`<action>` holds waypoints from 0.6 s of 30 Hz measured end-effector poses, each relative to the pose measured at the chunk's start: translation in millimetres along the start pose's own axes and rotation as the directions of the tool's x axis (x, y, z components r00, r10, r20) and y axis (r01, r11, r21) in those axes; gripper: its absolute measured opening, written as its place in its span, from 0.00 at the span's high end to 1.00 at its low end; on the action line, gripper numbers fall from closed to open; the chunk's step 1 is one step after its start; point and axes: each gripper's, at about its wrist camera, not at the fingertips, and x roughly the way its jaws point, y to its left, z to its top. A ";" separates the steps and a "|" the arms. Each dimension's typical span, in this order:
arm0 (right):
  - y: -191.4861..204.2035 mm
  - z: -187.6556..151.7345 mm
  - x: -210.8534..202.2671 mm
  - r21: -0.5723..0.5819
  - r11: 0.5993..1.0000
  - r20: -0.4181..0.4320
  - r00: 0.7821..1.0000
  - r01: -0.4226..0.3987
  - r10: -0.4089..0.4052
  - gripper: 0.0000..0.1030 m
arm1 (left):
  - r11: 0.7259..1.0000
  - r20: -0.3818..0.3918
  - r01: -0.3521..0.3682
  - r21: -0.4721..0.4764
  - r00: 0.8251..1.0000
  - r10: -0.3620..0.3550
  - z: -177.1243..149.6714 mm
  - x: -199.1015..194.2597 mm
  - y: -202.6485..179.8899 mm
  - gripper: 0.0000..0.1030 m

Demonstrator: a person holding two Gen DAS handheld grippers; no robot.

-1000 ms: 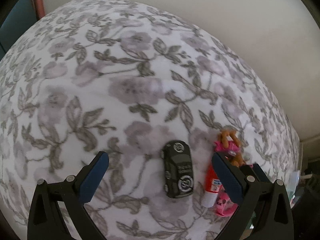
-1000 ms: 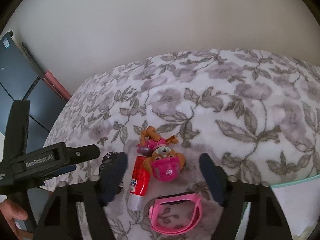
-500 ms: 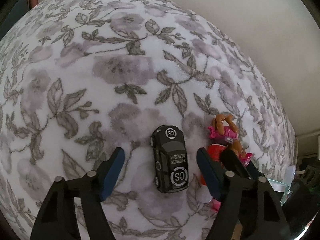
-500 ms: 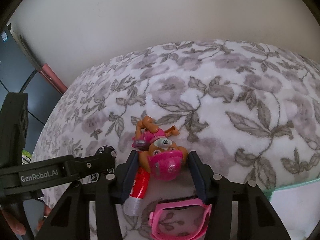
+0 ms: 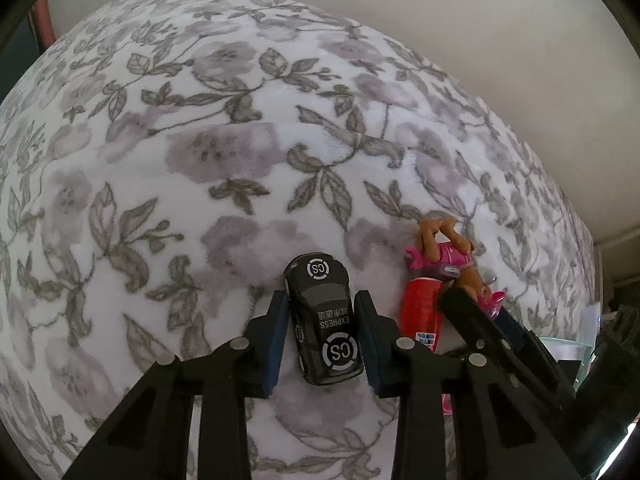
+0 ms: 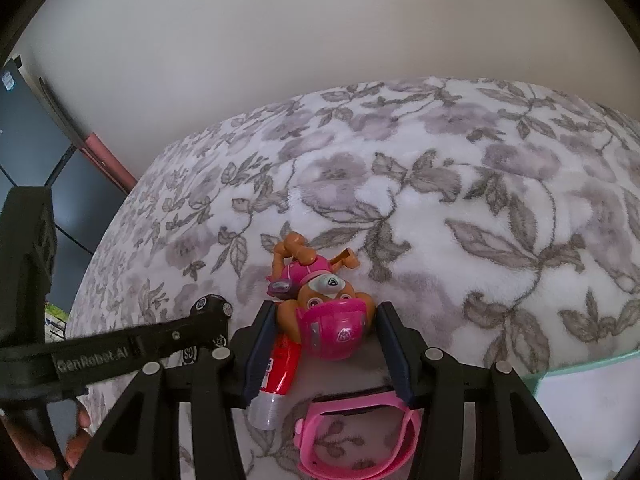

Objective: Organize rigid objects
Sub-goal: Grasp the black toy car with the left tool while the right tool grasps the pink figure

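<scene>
On the floral blanket [image 5: 224, 152] you have four small things bunched close together, and as far as the pictures show none has been moved to a sorted place yet, so I judge the task to be near its start. Your left gripper [image 5: 320, 334] has its jaws drawn in around the black toy car [image 5: 323, 320], one pad along each flank; they look to be touching or very nearly so, but the car sits flat on the fabric, not lifted. Your right gripper [image 6: 324, 348] brackets the pink-helmeted pup figure [image 6: 320, 304], which lies on its back with its legs pointing away from you; a sliver of gap shows beside the right pad, so I cannot tell whether that grip is closed firm. Just beside the figure, partly under your left pad in the right wrist view, lies the red glue stick [image 6: 278, 376], and nearer you the pink watch band [image 6: 356, 436] rests flat. No bin or tray is clearly visible, only a pale green edge [image 6: 580, 364] at the blanket's right. Left to do, by my reading: lift car and figure, place them, then come for stick and band.
</scene>
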 end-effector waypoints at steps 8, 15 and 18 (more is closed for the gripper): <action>-3.4 1.3 -9.9 0.029 1.000 0.011 1.000 -0.008 0.008 0.48 | 1.000 0.018 0.020 -0.018 1.000 -0.020 1.9 -9.3 3.2 0.69; -1.1 2.3 -25.1 0.026 1.000 0.027 1.000 -0.013 0.013 0.48 | 0.999 0.064 0.040 -0.020 0.997 -0.039 0.0 -36.1 2.8 0.69; -0.3 3.4 -35.3 0.028 0.999 0.041 0.999 -0.016 0.015 0.48 | 0.999 0.089 0.048 -0.015 0.995 -0.046 -1.0 -48.8 -0.5 0.69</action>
